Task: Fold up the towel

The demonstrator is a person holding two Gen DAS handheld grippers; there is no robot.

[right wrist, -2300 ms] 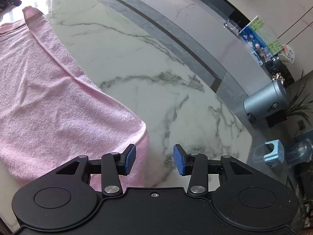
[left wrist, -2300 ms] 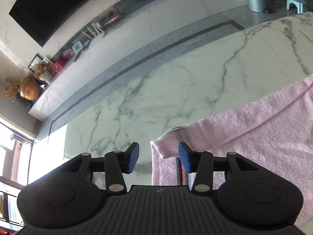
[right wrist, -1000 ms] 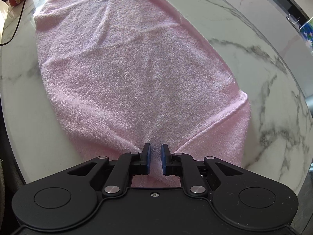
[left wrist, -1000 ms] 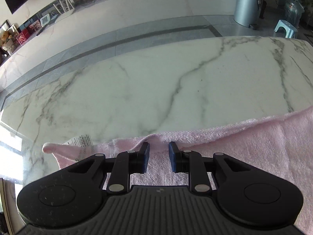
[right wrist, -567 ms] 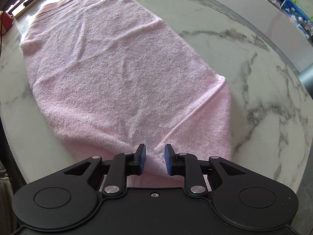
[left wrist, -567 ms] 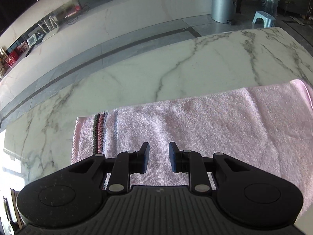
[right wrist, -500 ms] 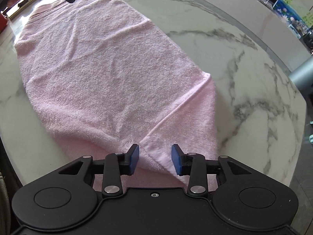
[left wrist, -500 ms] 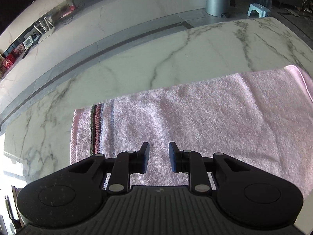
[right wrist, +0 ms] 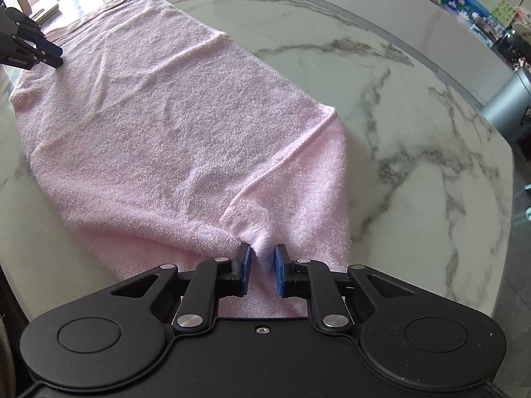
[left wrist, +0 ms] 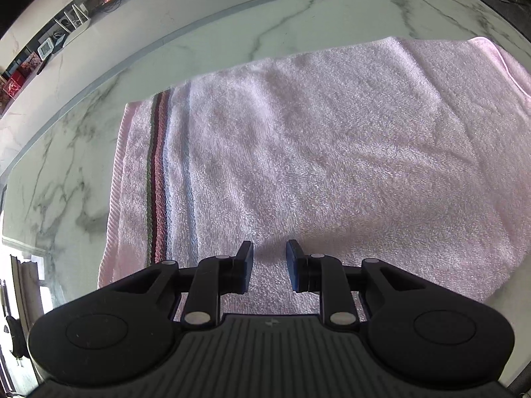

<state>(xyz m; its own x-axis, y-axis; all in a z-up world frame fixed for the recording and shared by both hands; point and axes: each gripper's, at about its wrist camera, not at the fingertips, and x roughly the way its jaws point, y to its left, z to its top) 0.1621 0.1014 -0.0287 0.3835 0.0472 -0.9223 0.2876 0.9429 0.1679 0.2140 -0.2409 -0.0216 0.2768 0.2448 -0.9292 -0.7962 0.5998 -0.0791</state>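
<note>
Pink towel (right wrist: 172, 126) stretches lengthwise ahead of the right gripper (right wrist: 262, 267), which pinches its near end; the left gripper (left wrist: 268, 265), parted and empty, hovers above the striped end.

Both wrist cameras are looking down closely toward 12 o'clock, sharing the pink towel (left wrist: 315, 152) (right wrist: 172, 126) on the worktop (left wrist: 66, 179) (right wrist: 415, 152)

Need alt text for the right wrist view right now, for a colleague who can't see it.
The right tongs sit at the near end of a pink towel lying on a marble table, a ridge of terry between the narrowly parted jaws. The left tongs reach over the towel's far end.
</note>
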